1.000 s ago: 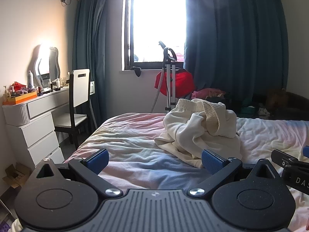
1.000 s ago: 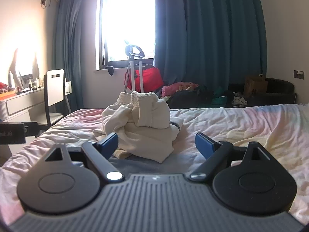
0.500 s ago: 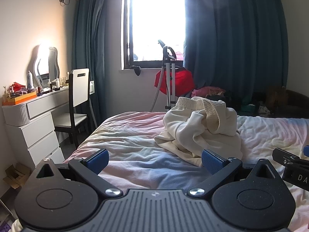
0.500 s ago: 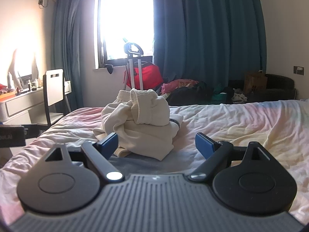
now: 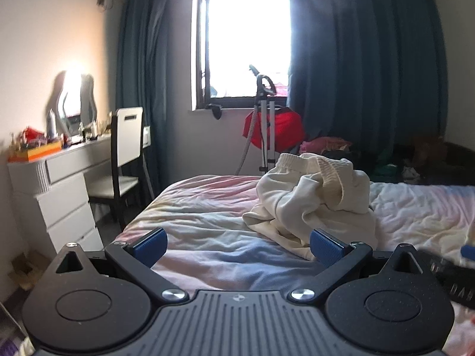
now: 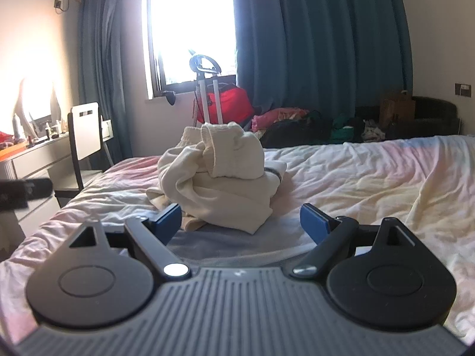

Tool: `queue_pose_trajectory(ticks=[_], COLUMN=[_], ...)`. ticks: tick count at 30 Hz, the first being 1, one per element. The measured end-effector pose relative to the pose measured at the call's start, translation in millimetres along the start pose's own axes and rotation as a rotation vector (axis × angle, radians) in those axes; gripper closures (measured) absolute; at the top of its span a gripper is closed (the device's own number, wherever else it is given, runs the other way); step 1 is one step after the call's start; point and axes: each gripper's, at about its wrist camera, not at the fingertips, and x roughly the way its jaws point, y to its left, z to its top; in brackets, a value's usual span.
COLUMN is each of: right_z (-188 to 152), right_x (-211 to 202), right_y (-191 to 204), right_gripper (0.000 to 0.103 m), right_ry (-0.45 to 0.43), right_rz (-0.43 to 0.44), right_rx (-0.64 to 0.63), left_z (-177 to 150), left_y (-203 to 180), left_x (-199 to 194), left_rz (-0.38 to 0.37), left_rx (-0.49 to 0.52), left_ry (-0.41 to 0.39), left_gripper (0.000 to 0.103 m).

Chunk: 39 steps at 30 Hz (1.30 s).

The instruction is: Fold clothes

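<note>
A cream garment (image 5: 314,195) lies crumpled in a heap on the bed (image 5: 207,207), its ribbed waistband up. In the right wrist view the garment (image 6: 219,178) sits ahead, slightly left of centre. My left gripper (image 5: 237,244) is open and empty, low over the sheet, with the heap just beyond its right finger. My right gripper (image 6: 240,219) is open and empty, close in front of the heap. The right gripper's edge shows in the left wrist view (image 5: 454,273).
A white dresser (image 5: 59,190) with clutter and a white-backed chair (image 5: 124,160) stand left of the bed. A garment steamer (image 5: 265,118), a red bag and piled clothes (image 6: 297,121) sit under the window (image 5: 246,38) beyond the bed. The sheet (image 6: 371,178) stretches right.
Both grippers have shifted slightly, with the garment now nearer in the right wrist view. The garment itself has not moved, and both jaws stay open.
</note>
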Motion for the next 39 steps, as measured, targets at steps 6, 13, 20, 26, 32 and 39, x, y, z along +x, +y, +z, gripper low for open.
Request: queue_pose_trajectory(ticks=[6, 13, 20, 26, 32, 39], right_z=[10, 44, 45, 39, 50, 76], right_x=[37, 144, 252, 277, 271, 194], right_y=[2, 14, 26, 9, 4, -6], right_gripper=[0.015, 0.015, 0.016, 0.028, 0.071, 0.078], right_ry=[0.103, 0.133, 0.129, 0.077, 0.062, -0.006], right_rz=[0.028, 0.046, -0.073, -0.213, -0.258, -0.145], right_rx=[0.035, 0.124, 0.214, 0.338, 0.3, 0.187], left_z=[8, 5, -14, -27, -37, -35], left_y=[15, 44, 67, 74, 74, 69], left_x=[-11, -7, 26, 61, 90, 92], left_rz=[-0.013, -0.051, -0.044, -0.124, -0.102, -0.161], left_rx=[-0.072, -0.182, -0.226, -0.323, -0.334, -0.352], left_ry=[-0.027, -0.036, 0.004, 0.08, 0.136, 0.197], left_gripper=[0.0, 0.0, 0.0, 0.0, 0.0, 0.0])
